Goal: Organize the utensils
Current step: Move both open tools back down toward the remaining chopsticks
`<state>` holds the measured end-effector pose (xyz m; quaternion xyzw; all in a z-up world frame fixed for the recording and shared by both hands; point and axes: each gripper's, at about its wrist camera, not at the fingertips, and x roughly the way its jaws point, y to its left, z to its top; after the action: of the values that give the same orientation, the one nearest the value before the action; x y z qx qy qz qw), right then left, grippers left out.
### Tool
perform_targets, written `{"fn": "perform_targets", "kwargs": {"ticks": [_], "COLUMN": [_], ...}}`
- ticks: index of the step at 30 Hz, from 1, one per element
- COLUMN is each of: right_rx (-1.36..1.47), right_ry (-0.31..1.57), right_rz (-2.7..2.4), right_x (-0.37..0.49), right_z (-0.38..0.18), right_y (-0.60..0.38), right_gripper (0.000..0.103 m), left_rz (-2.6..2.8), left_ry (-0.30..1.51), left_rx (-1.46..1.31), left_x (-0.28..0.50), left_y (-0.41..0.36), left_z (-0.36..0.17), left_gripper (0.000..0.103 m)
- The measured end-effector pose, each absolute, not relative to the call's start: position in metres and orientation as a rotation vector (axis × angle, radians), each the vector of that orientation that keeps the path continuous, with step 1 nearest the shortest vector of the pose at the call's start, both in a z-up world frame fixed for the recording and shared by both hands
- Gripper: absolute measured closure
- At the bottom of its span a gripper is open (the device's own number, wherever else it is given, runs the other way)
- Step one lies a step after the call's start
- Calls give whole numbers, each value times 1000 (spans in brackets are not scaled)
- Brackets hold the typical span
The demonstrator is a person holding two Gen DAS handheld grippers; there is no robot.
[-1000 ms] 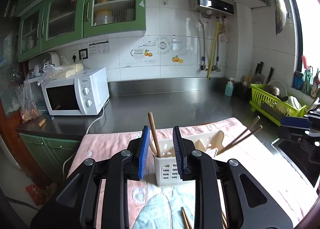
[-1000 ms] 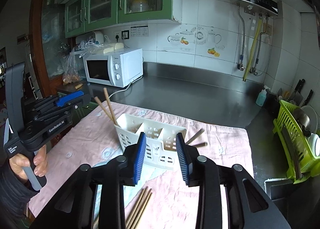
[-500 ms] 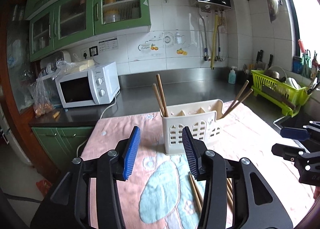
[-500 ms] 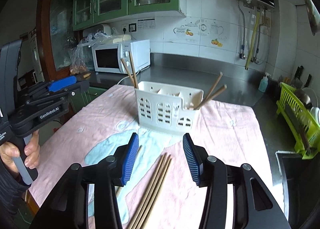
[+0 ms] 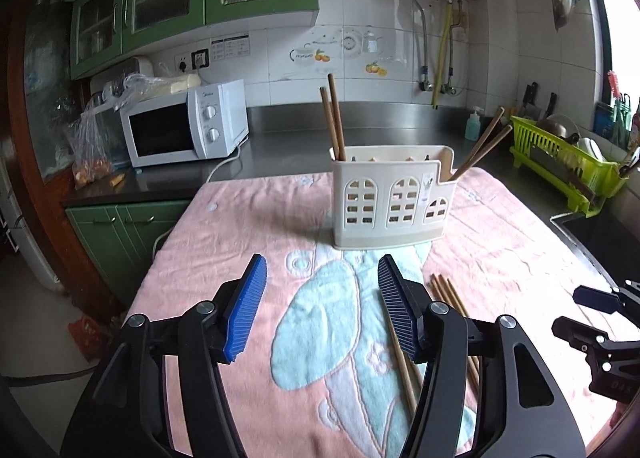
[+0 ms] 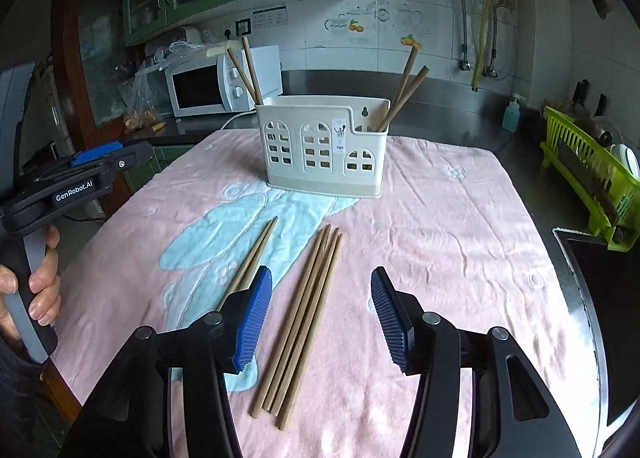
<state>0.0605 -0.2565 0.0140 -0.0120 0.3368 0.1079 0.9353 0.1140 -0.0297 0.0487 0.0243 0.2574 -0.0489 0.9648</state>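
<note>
A cream plastic utensil caddy [image 6: 324,146] with arched cut-out windows stood on a pink towel with a pale blue pattern [image 6: 440,226]. A pair of brown wooden chopsticks [image 6: 245,70] leaned in its left end, another pair [image 6: 406,92] in its right. In front of the caddy lay loose wooden chopsticks [image 6: 304,310] — flat on the towel. Both grippers, left [image 5: 320,306] and right [image 6: 320,318], had just been opening; each gaped with nothing between its blue pads.

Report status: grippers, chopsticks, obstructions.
Left gripper and right gripper open, empty, jaws just widened. Loose chopsticks on towel; holder has four. Nothing obstructing.
</note>
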Motion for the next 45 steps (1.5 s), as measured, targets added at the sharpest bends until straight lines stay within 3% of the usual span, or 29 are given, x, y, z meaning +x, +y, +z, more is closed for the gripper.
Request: {"fn": "perform_targets", "kwargs": {"ticks": [8, 24, 31, 45], "right_rx": [-26, -7, -9, 8], "right_ry": [728, 809, 848, 881], "right_rz": [198, 194, 189, 206], "right_x": [47, 25, 23, 31], "right_z": [-10, -53, -69, -82], "right_y": [-255, -252, -254, -243], "right_gripper": [52, 54, 70, 88], "left_rz": [-75, -65, -74, -127], "left_ry": [548, 628, 661, 756], "left_rx": [32, 7, 17, 6], "left_x": [109, 99, 92, 79], "left_y": [-23, -16, -18, -28], "left_z": [37, 4, -10, -42], "left_gripper": [38, 38, 38, 38]}}
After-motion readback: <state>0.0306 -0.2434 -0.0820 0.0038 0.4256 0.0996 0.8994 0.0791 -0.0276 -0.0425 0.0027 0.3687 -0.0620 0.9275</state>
